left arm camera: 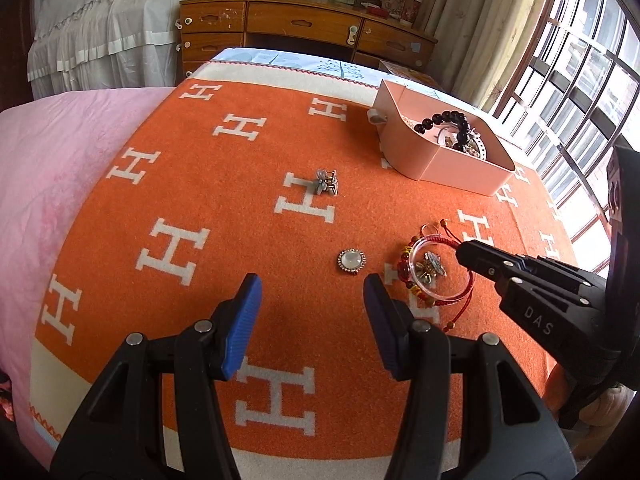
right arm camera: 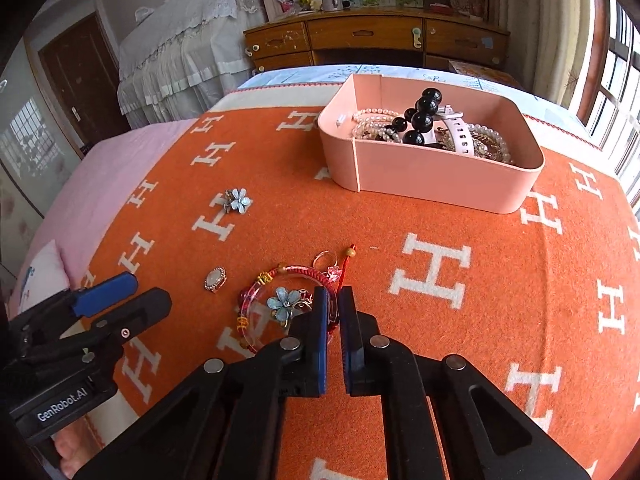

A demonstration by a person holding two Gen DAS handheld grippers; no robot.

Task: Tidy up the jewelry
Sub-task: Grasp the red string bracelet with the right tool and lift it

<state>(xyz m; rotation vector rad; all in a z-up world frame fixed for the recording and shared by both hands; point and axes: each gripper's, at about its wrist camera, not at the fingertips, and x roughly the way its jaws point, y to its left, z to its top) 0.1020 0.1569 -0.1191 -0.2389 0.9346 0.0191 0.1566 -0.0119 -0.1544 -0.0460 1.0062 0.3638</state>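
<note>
On the orange blanket [left arm camera: 240, 200] lie a clear bangle with red cord [left arm camera: 434, 270], a blue flower brooch [right arm camera: 285, 303] inside it, a round white brooch [left arm camera: 351, 259], a second flower brooch [left arm camera: 326, 181] and a small ring [right arm camera: 323, 258]. My right gripper [right arm camera: 335, 300] is shut on the bangle's rim [right arm camera: 316, 274]; it also shows in the left wrist view [left arm camera: 460, 250]. My left gripper [left arm camera: 312, 300] is open and empty, just short of the round brooch. A pink box [right arm camera: 432, 176] holds pearls and black beads [right arm camera: 422, 116].
A pink quilt [left arm camera: 60, 160] lies to the left of the blanket. A wooden desk with drawers [left arm camera: 304, 32] stands beyond the bed. Windows [left arm camera: 580, 100] run along the right side. A white covered shelf [right arm camera: 176, 52] stands at the far left.
</note>
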